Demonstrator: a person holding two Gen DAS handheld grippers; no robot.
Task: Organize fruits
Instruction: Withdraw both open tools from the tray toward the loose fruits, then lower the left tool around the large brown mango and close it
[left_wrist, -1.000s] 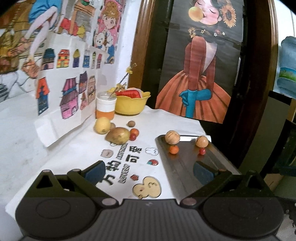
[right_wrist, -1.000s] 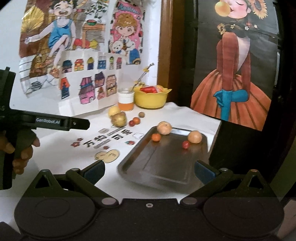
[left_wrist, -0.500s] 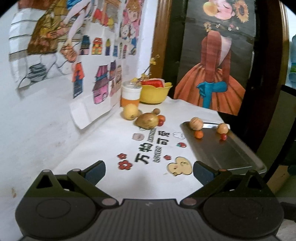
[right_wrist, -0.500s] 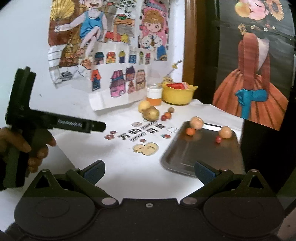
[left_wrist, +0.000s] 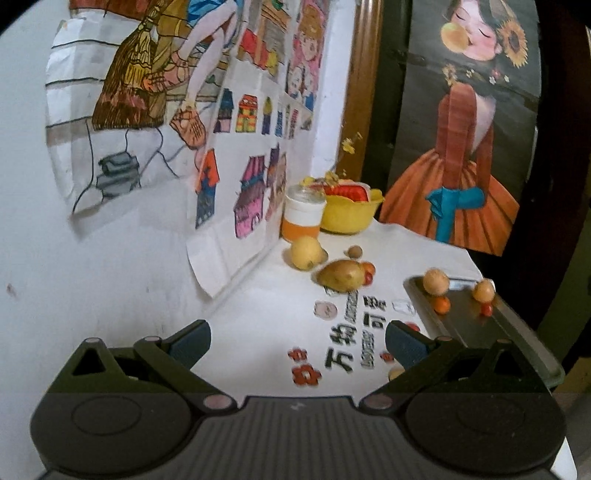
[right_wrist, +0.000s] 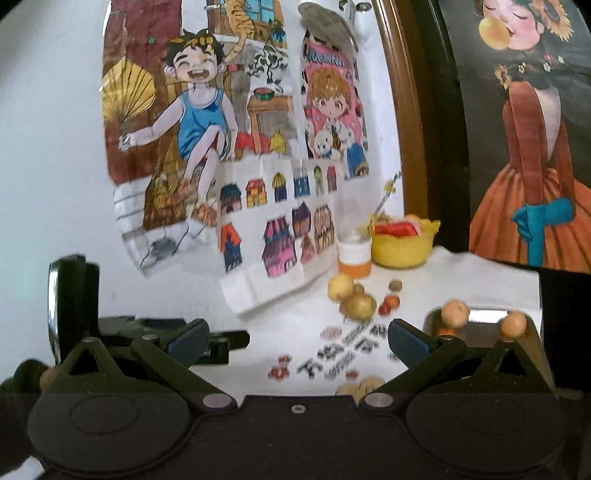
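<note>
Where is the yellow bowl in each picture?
Left wrist view: the yellow bowl sits at the back of the table, just right of middle.
Right wrist view: the yellow bowl is right of middle, against the wall.
Shared landmark: the white and orange jar stands just left of it.

bowl yellow | tray dark grey | jar orange-white

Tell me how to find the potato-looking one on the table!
Start at the yellow bowl at the back of the white table, beside the orange-and-white jar. Come forward past the round yellow fruit. The potato lies just in front of it, long, brownish and much bigger than the little red fruits touching it.
</note>
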